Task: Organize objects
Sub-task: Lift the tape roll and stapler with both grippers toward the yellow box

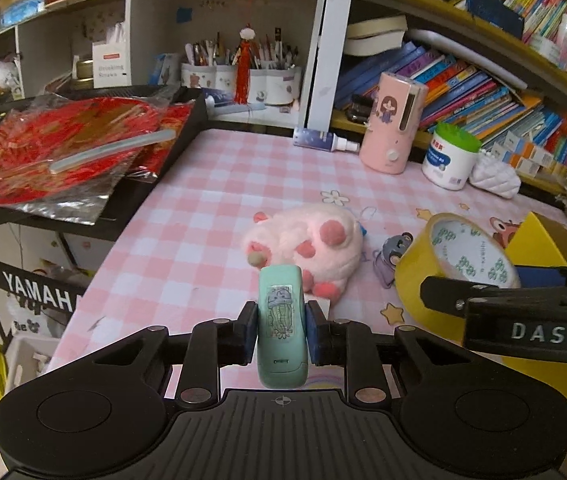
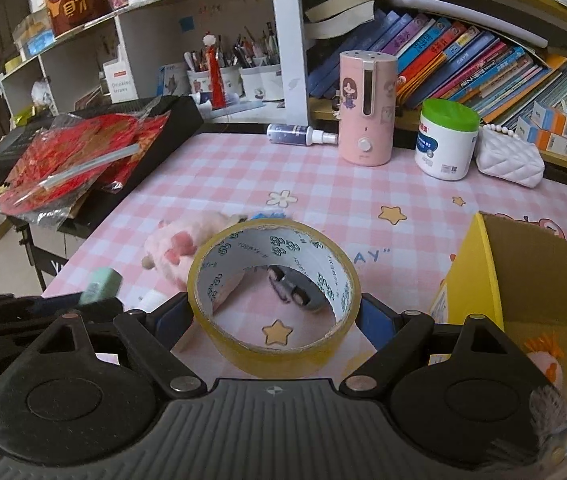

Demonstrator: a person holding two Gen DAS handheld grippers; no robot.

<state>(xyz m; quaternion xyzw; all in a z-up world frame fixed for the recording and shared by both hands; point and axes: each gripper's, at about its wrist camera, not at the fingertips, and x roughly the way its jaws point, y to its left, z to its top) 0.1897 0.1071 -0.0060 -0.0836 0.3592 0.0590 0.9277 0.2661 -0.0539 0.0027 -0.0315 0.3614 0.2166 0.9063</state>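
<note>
Your left gripper (image 1: 282,330) pinches a mint-green correction-tape dispenser (image 1: 282,322) above the pink checked tablecloth (image 1: 187,216). Your right gripper (image 2: 275,312) clamps a roll of yellow packing tape (image 2: 274,296) at its sides, just beside the open yellow cardboard box (image 2: 483,264). Inside the box lies a small pink and orange toy (image 2: 545,360). The pink plush toy (image 1: 307,244) rests on the tablecloth.

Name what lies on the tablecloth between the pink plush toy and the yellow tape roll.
A small grey-and-purple figure lies between the pink plush toy and the tape roll; the left wrist view shows it best.
</note>
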